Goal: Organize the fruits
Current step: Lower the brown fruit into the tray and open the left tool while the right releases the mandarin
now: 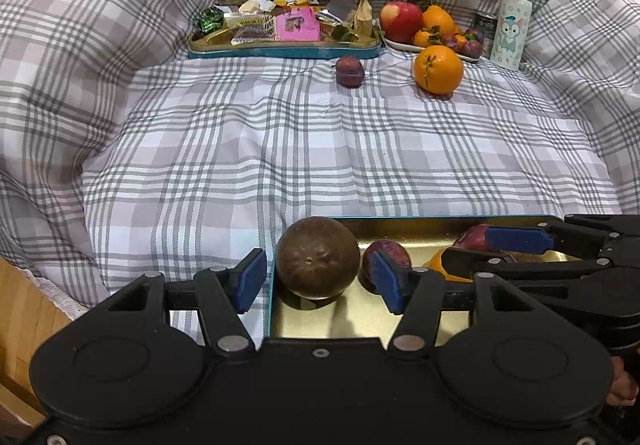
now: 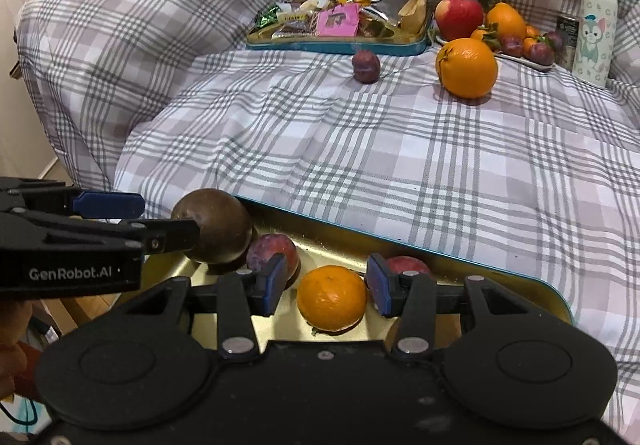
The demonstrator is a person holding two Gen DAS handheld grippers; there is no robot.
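In the left wrist view, the left claw (image 1: 318, 281) is filling the bottom of the frame, its matte black arms ending in blue rubbery pads that are standing spread, one pad over the cloth and one over the tin tray (image 1: 400, 235), gripping nothing. A round, dull brown fruit (image 1: 317, 257) with a leathery skin is sitting between them in the tray's left corner, with a small dark plum (image 1: 394, 249) just beside it. The tray is shallow, brassy gold inside with a teal rim, and is lying on a bed (image 1: 280, 149) covered in soft, rumpled grey-and-white checked cloth. In the upper centre a loose plum (image 1: 349, 71) and a big glossy orange (image 1: 438, 69) are resting on the cloth, well apart. At the lower right, the right claw (image 1: 480, 249) is reaching in from the side. In the right wrist view, the right claw (image 2: 326, 287) is sitting at the bottom centre with its blue pads parted on either side of a dimpled mandarin (image 2: 332, 297), a gap showing on each side, so it is pinching nothing. The mandarin is lying on the tray's gold floor between two reddish plums. At the upper centre a second teal tray of snack packets (image 2: 340, 25) is holding crinkled wrappers, and a white plate of fruit (image 2: 528, 59) is lying to its right.
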